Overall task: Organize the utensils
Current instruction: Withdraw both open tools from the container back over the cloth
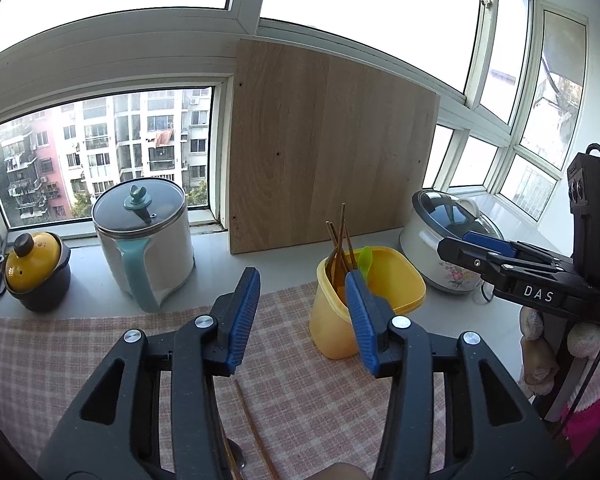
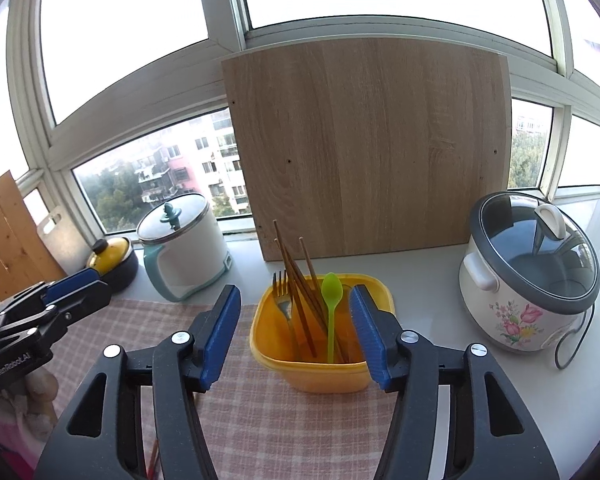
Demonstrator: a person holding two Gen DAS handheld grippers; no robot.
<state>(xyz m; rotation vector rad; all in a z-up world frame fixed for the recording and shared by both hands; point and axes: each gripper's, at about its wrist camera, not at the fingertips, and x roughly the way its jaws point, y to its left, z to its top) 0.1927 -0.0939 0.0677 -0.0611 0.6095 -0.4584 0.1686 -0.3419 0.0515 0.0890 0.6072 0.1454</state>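
We have both claws empty and spread wide. The left claw (image 1: 302, 312) hangs over the pink checked cloth (image 1: 300, 392), and the right claw (image 2: 294, 320) hangs just in front of the yellow container (image 2: 320, 372), which stands on the far edge of the cloth on the table (image 2: 440, 276).

Most of the utensils are already in the container: a metal fork (image 2: 282, 296), several wooden chopsticks (image 2: 300, 300) and a green plastic spoon (image 2: 331, 312), all leaning upright. What is left lies under the left claw — a wooden chopstick (image 1: 256, 432) flat on the cloth, running toward the camera, with what may be a second chopstick and a round metal piece (image 1: 236, 458) beside it, though the claw body hides most of that.

So the step in hand, as we judge it, is to pick the stray chopstick off the cloth with the left claw. To do it well, we tip the claw down and draw it back until the fingers straddle the stick near its middle, crossing it at a right angle — a thin stick lying flat slips away if pinched along its length. We press the pads lightly into the soft cloth so they get beneath the stick's curve, then close firmly. We keep the right claw clear of the container's mouth and lower the stick in tip-down, beside the other chopsticks.

The white-and-teal kettle (image 1: 148, 240) and the flowered rice cooker (image 2: 528, 276) stand well apart and need no care.
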